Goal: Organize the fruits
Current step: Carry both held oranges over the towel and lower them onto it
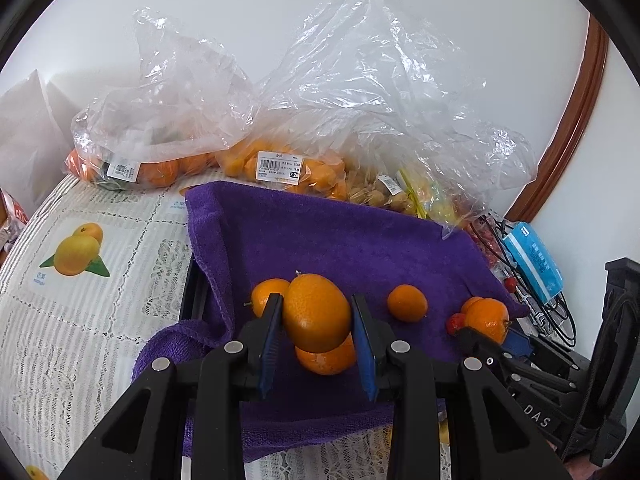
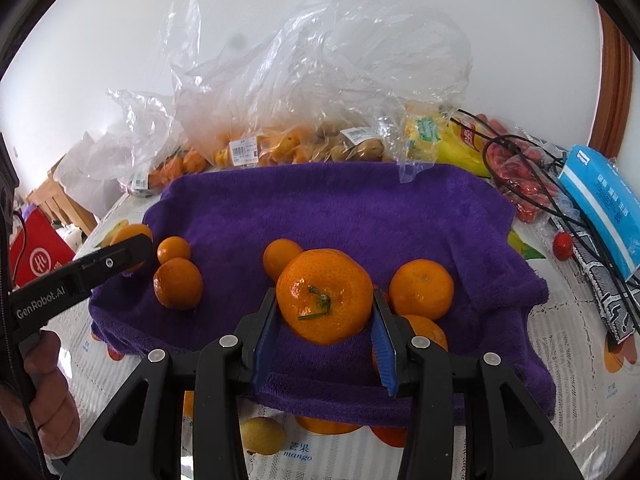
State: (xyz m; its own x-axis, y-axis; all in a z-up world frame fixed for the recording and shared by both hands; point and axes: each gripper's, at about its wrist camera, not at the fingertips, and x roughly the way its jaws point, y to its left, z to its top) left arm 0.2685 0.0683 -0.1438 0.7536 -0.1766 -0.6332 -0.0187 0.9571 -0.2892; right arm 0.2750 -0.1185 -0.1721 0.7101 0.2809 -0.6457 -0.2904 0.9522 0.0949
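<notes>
A purple towel (image 1: 332, 240) lines a tray and shows in the right wrist view too (image 2: 340, 208). My left gripper (image 1: 317, 312) is shut on an orange (image 1: 318, 312) above the towel, over two more oranges (image 1: 326, 358). My right gripper (image 2: 325, 300) is shut on a mandarin with a green stem (image 2: 325, 295). Loose oranges lie on the towel (image 2: 178, 283), (image 2: 422, 289), (image 1: 407, 303). The left gripper (image 2: 132, 250) shows at the left of the right wrist view, holding its orange (image 2: 130, 232). The right gripper with its mandarin (image 1: 486, 318) shows at the right of the left wrist view.
Clear plastic bags of oranges (image 1: 160, 168), kumquats (image 1: 280, 164) and other fruit (image 2: 360, 140) stand behind the towel. Bananas (image 2: 460, 152), red fruit (image 2: 520, 184), a blue tissue pack (image 2: 604, 200) and black cables (image 2: 560, 216) lie at right. The tablecloth (image 1: 100, 300) has fruit prints.
</notes>
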